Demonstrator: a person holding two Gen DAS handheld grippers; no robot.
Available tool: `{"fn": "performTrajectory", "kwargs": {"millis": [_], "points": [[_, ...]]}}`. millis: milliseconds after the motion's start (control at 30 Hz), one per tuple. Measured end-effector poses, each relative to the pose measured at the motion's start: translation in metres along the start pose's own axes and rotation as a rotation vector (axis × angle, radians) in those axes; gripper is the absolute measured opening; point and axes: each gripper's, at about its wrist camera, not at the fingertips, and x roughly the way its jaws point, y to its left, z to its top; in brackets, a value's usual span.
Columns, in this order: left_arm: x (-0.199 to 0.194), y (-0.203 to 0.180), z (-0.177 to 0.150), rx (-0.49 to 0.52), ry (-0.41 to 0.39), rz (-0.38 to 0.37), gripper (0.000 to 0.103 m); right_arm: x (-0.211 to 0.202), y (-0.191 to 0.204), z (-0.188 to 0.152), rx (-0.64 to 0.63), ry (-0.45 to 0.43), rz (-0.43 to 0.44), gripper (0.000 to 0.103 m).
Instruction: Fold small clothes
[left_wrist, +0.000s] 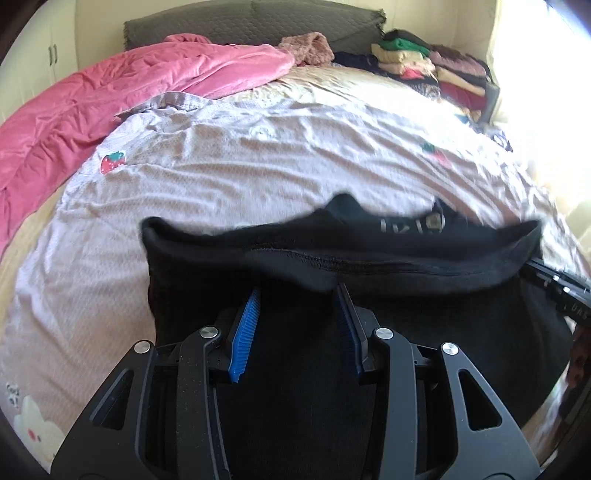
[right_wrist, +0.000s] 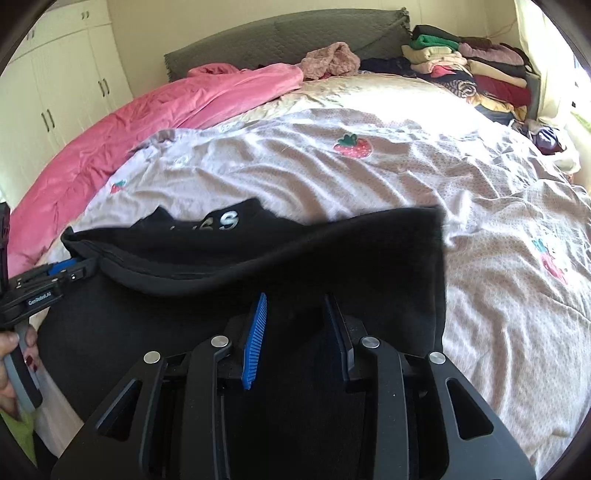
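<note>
Bedroom, wide bed under a pale lilac strawberry-print sheet (left_wrist: 258, 173), sunlit from the right.

Left wrist view: a pink duvet (left_wrist: 92, 96) is heaped along the left side of the bed, with a grey quilted headboard (left_wrist: 251, 18) behind it. A pink knitted item (left_wrist: 308, 48) lies at the head of the bed, and stacks of folded clothes (left_wrist: 432, 66) stand in the far right corner. The black garment (left_wrist: 332, 258) is spread across the near foreground, its hemmed edge draped over the tips of the left gripper (left_wrist: 299, 295). Blue ribbed pads (left_wrist: 245, 332) stand well apart with black cloth lying between them; the fingertips are buried in fabric, so I cannot tell whether they grip it. The right gripper's black body shows at the right edge, against the garment's edge.

Right wrist view: cream wardrobe doors (right_wrist: 62, 88) at left. Same black garment (right_wrist: 277, 251), blurred white lettering on its far part. The hem is folded over the tips of the right gripper (right_wrist: 295, 299); the fingers are spread with cloth between, grip not discernible. At the left edge, the left gripper (right_wrist: 62, 273) meets the garment's corner, with the hand (right_wrist: 11, 354) on its handle.
</note>
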Motion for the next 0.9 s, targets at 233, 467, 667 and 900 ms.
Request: {"fn": "performTrajectory", "kwargs": {"millis": [233,467,667,900], "points": [[-0.013,0.031,0.004,-0.128,-0.091,-0.031,0.044,-0.016,-0.018,0.005,0.05,-0.052,-0.04,0.031],[-0.007,0.065,-0.005,-0.188,-0.053,-0.005,0.059,-0.017,-0.045,0.01,0.095,-0.055,-0.132,0.041],[0.006,0.068,-0.01,-0.184,-0.013,-0.031,0.064,0.009,-0.047,0.01,0.072,0.05,-0.129,0.053],[0.007,0.061,-0.01,-0.136,-0.007,-0.008,0.021,0.007,-0.045,0.008,0.069,0.018,-0.149,0.018]]}}
